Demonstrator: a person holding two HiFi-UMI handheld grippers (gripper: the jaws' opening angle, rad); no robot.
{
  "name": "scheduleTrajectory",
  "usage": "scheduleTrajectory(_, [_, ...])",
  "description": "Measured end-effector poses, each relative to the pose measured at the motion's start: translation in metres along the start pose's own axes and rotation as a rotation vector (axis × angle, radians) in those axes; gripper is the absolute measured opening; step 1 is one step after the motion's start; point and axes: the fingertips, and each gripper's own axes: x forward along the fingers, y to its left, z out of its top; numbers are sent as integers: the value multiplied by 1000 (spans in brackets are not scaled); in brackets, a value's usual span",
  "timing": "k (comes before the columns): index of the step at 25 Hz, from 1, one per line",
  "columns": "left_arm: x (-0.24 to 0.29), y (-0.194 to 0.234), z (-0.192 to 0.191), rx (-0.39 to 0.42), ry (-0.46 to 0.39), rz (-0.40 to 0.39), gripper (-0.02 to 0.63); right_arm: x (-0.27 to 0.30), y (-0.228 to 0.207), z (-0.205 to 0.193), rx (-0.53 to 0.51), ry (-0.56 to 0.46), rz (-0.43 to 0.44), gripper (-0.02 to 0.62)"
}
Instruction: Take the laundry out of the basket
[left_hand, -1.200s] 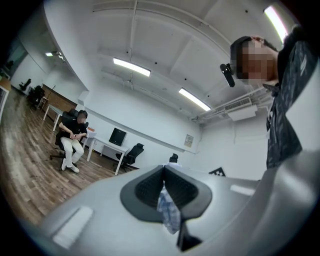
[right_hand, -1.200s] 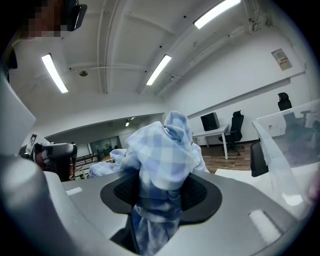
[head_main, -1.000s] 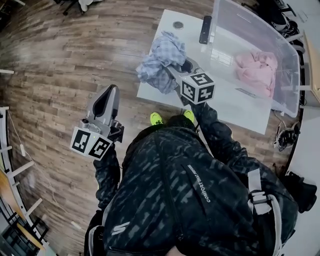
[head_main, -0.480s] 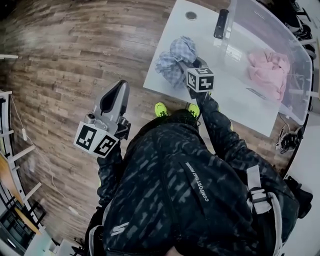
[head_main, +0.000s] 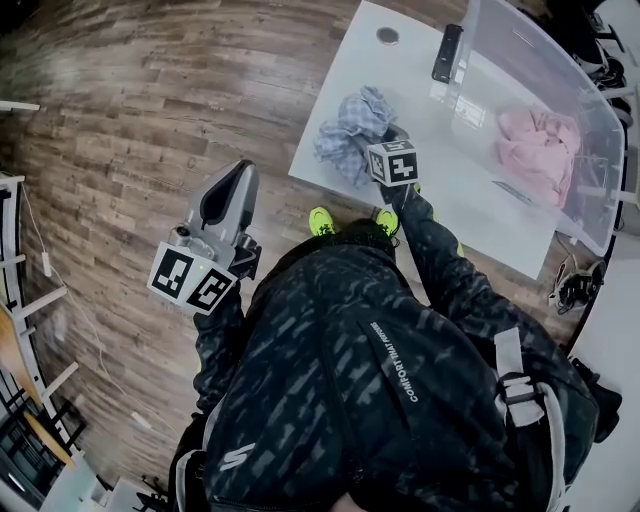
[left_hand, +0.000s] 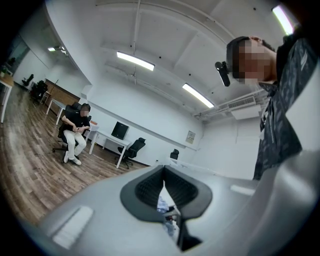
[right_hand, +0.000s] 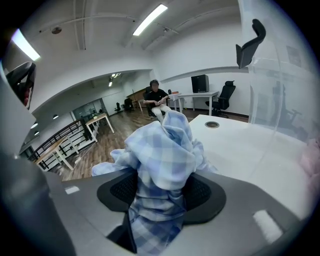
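Note:
A blue checked cloth (head_main: 350, 125) lies bunched on the near left part of the white table (head_main: 470, 205). My right gripper (head_main: 377, 140) holds its edge. In the right gripper view the cloth (right_hand: 162, 147) fills the gap of the right gripper (right_hand: 160, 192), whose jaws are opening with both pads still against the fabric. A pink garment (head_main: 540, 145) lies inside the clear plastic basket (head_main: 596, 120) at the table's right. My left gripper (head_main: 231, 175) hangs shut and empty over the wooden floor, away from the table; its view shows the left gripper (left_hand: 165, 192) with pads together.
A black flat device (head_main: 446, 53) leans by the basket's far corner, beside a round cable hole (head_main: 387, 36). The table's near edge runs just ahead of the person's yellow shoes (head_main: 321, 220). A seated person (left_hand: 75, 130) and desks stand far across the room.
The right gripper has carried the blue cloth down from the air onto the table's near left part. The left gripper has stayed nearly still over the floor.

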Motion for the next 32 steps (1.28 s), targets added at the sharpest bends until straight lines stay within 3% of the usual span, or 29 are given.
scheduleTrajectory(12, [5,-2,3,-14,-30,-20,11,-2,8,-8,-63,101,45,345])
scheduleTrajectory(16, [7,-3,6,-16,-41,-28,11,-16,14,-5,-67,109,61,394])
scheduleTrajectory(23, [18,-8,7,-32,-53,-68,11,-49,15,9,-109,70,57,399])
scheduleTrajectory(28, [31,-15,8,-41,-56,-111,11,-80,25,38,-104,-32,82,355])
scheduleTrajectory(32, [46,-26,11,-32,-45,-168,11,-111,28,73,-60,-187,60,203])
